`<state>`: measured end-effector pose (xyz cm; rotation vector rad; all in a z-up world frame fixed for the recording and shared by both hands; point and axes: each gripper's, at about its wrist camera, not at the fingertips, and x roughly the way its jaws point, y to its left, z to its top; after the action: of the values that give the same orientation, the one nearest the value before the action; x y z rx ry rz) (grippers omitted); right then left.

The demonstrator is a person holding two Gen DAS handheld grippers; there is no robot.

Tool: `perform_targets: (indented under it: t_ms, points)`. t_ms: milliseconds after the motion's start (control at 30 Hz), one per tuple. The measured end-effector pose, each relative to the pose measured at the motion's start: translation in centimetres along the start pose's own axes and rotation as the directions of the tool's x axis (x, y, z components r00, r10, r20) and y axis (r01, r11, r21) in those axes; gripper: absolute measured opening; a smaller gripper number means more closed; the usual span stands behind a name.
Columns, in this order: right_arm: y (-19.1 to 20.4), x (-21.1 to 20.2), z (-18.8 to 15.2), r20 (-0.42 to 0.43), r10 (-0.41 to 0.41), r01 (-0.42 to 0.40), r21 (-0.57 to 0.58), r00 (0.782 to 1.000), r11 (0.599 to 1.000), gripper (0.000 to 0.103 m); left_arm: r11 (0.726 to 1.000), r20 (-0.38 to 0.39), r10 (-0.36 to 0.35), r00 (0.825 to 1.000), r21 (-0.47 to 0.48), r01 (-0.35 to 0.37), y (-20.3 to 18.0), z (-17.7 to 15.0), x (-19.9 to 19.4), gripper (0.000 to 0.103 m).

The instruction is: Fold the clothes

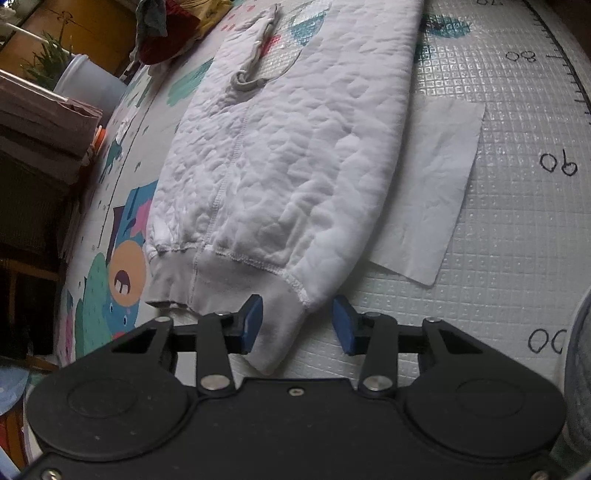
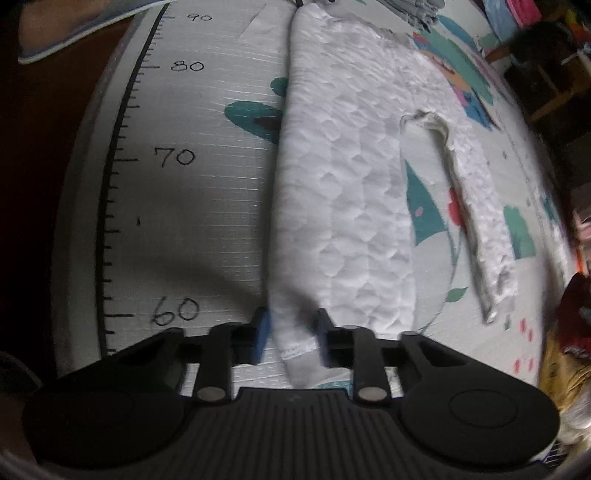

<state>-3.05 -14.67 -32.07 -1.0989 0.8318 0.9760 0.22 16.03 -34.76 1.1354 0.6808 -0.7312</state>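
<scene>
On the play mat, at the near end of the garment, the left gripper (image 1: 297, 325) stands with its blue pads apart; the ribbed white cuff of the white quilted sweatshirt (image 1: 280, 155) lies between them, against the left pad (image 1: 253, 321) and clear of the right one. It is released, gripping nothing. The right gripper (image 2: 291, 338) has its pads close on either side of a white stitched hem corner of the same sweatshirt, and the cloth fills the gap from pad to pad: it is grasping the fabric.

The sweatshirt lies flat and lengthwise on the printed foam play mat (image 1: 498, 258), folded into a long strip.

Only the left wrist view shows a flat white sheet of paper (image 1: 436, 184) partly tucked under the garment's right edge, a grey-white drawstring (image 1: 255, 55) lying on the cloth at the far end, a pile of dark red and yellow clothing (image 1: 173, 29) beyond the mat's far corner, a white plastic tub (image 1: 88, 85) holding green foliage, and stacked cardboard to the left.

Only the right wrist view shows a narrow white quilted strip (image 2: 476, 206), detached in appearance from the main fold, lying on the mat's coloured pictures to the right; how it joins the garment is hidden. That view also shows the black ruler scale (image 2: 110, 221) with handwritten numbers along the mat's left border, and a deep shadow crossing the mat near the gripper.
</scene>
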Motion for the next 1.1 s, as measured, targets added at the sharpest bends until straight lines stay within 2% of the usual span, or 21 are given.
perform_targets:
  t_ms: [67,167,333,467,567,700,867,1000,1100]
  points:
    - [-0.3,-0.1,0.0,0.002,0.022,-0.022,0.011,1.000,1.000,0.014,0.998,-0.013,-0.042,0.999,-0.039,0.041,0.3,0.2,0.1,0.013]
    - [-1.3,-0.5,-0.2,0.010,0.062,-0.062,0.034,0.998,0.997,0.010,0.998,-0.037,-0.052,0.998,-0.020,0.052,-0.3,0.7,0.0,0.003]
    - [-2.7,-1.9,-1.4,0.037,0.124,-0.125,0.026,0.992,0.992,0.009,0.993,-0.057,-0.120,0.991,-0.017,0.119,-1.7,1.3,-1.9,0.002]
    - [-3.5,-3.2,-2.2,0.072,0.188,-0.191,0.029,0.979,0.981,0.009,0.980,-0.047,-0.190,0.981,-0.065,0.187,-2.4,1.6,-4.8,0.002]
    - [-5.5,-4.3,-2.6,0.097,0.202,-0.206,0.035,0.975,0.978,0.009,0.974,-0.023,-0.178,0.984,-0.144,0.173,-0.7,2.1,-6.4,0.002]
    - [-9.7,-5.4,-2.5,0.124,0.130,-0.139,0.071,0.984,0.988,0.009,0.965,0.005,-0.106,0.994,-0.241,0.105,2.9,2.9,-7.8,0.002]
    - [-15.9,-6.3,-2.1,0.138,0.001,-0.022,0.145,0.990,0.989,0.008,0.926,0.047,-0.054,0.997,-0.371,0.067,7.1,3.1,-7.3,0.002]
    - [-20.0,-5.8,-1.5,0.125,-0.053,0.029,0.182,0.991,0.983,0.008,0.859,0.081,-0.044,0.996,-0.506,0.079,9.7,2.8,-6.1,0.002]
    - [-22.8,-4.1,-1.0,0.088,-0.032,0.013,0.210,0.996,0.978,0.008,0.807,0.091,-0.046,0.995,-0.583,0.091,11.3,2.4,-4.9,0.002]
